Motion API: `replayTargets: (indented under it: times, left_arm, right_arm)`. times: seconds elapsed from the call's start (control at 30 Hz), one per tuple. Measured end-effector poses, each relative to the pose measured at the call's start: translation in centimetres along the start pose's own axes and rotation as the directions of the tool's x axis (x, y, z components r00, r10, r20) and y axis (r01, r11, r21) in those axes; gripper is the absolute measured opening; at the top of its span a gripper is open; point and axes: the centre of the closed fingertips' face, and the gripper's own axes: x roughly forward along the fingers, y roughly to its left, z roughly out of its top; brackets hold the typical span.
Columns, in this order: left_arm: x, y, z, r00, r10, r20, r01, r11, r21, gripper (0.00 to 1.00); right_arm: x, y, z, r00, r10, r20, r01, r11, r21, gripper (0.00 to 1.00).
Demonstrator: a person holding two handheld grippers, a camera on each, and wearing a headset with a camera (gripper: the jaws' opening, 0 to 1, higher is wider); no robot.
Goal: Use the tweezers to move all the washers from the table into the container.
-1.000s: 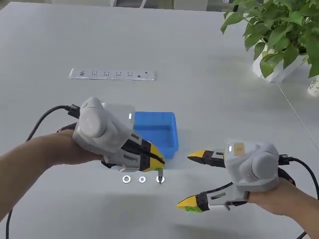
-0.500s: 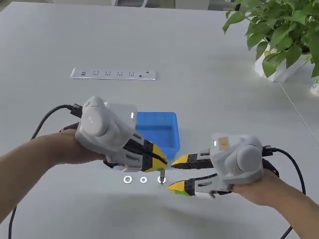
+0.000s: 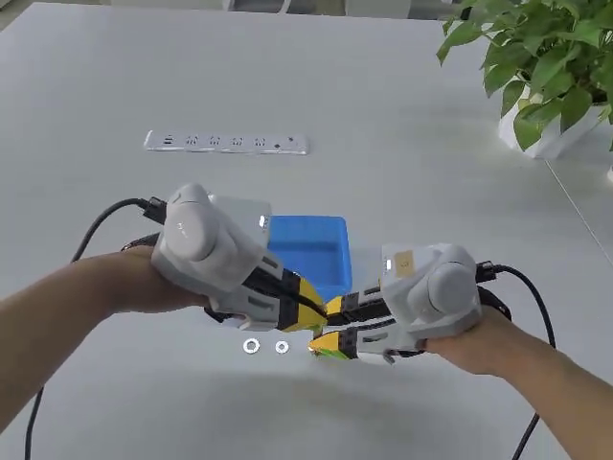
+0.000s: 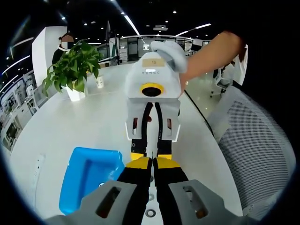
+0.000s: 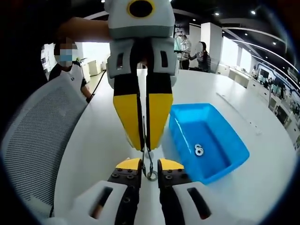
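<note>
Left hand-held gripper [image 5: 146, 140] clenched on the tweezers [image 5: 148, 161], yellow jaw tips flat against the thin metal legs, which taper down to the tabletop [image 3: 402, 144]. Right hand-held gripper [image 5: 150, 165] faces it head-on, jaws drawn in close on either side of the tweezers' lower end; whether they press the legs cannot be told. Tweezer points sit at one washer [image 5: 152, 176], a small flat metal ring lying on the tabletop just in front of the right jaws. Two more washers [image 3: 251, 346] lie in a short row beside it, under the left hand-held gripper's body, near the tabletop's close edge. Container [image 3: 311, 235]: shallow blue plastic tray, rounded corners, raised rim, just beyond the jaw tips; washers already in it [image 5: 198, 150] rest on its floor. Tabletop smooth, pale grey, matte, with wide bare room beyond the container. White power strip [image 3: 225, 143] well apart toward the far side. Potted plant [image 3: 541, 57] at the far right corner. Mesh-backed chair [image 5: 37, 136] just off the tabletop edge.
</note>
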Motion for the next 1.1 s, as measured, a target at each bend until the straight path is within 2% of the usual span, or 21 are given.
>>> replayTargets:
  times: [0.07, 0.63, 0.9, 1.1]
  left_arm:
    - [-0.01, 0.0, 0.0, 1.0, 0.0, 0.0, 0.0, 1.0, -0.001, 0.06]
    - [0.38, -0.2, 0.36, 1.0, -0.007, 0.001, 0.007, 1.0, -0.002, 0.06]
    - [0.24, -0.2, 0.33, 0.9999, 0.013, -0.003, -0.013, 1.0, -0.01, 0.06]
    - [-0.52, 0.16, 0.96, 0.9989, 0.036, 0.029, -0.036, 0.999, -0.029, 0.13]
  right_arm:
    - [0.04, 0.22, -0.08, 0.9999, 0.012, -0.006, -0.012, 1.0, -0.002, 0.11]
    - [-0.2, 0.4, -0.32, 0.9998, 0.013, -0.014, -0.013, 1.0, -0.02, 0.07]
    - [-0.17, 0.49, -0.23, 0.9999, 0.01, -0.012, -0.01, 1.0, -0.027, 0.07]
    - [-0.14, 0.42, -0.25, 0.9998, 0.01, -0.018, -0.011, 0.999, -0.03, 0.07]
